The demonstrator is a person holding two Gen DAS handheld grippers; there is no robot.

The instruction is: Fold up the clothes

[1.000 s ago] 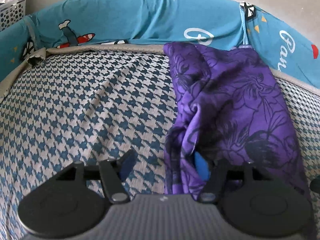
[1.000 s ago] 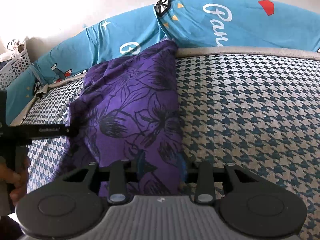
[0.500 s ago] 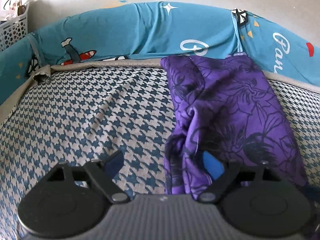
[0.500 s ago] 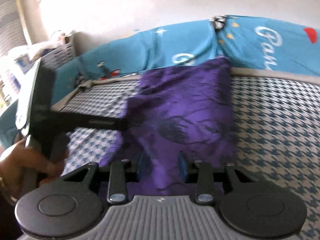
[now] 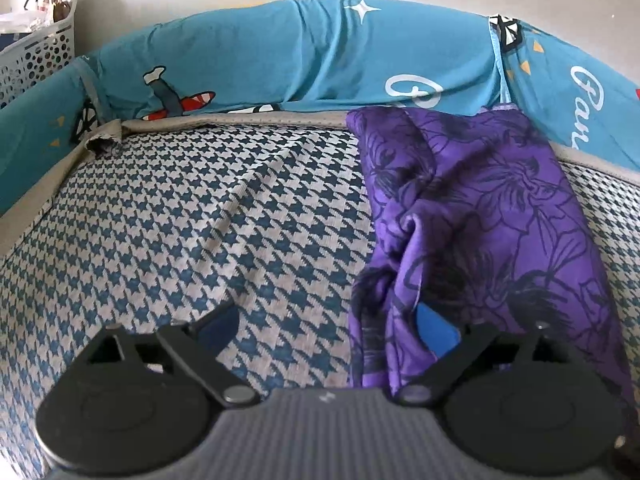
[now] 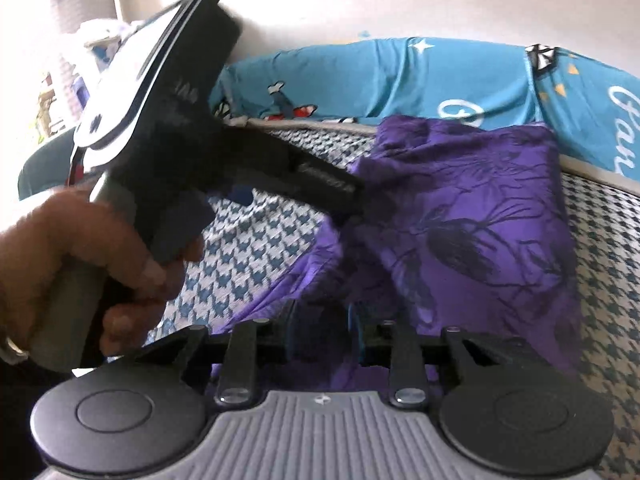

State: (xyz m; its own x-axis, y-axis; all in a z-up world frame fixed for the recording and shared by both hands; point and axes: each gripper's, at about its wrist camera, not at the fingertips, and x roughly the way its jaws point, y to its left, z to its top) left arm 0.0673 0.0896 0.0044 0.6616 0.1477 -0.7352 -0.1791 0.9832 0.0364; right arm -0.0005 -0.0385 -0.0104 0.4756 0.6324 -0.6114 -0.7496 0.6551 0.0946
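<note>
The left gripper [image 5: 326, 326] opens wide, its jaws still spreading, one blue pad tucked behind a fold of the purple floral garment [image 5: 472, 216] without pressing it. The right gripper [image 6: 322, 330] is closing on the garment's near edge; cloth hides its pad tips. The garment lies bunched on the houndstooth mattress [image 5: 180, 216], reaching the blue bumper [image 5: 280, 52]. A hand [image 6: 76, 264], blurred, is cut off at the frame's edge.

Left gripper [image 5: 326, 330] fingers spread, releasing purple garment [image 5: 480, 216].
</note>
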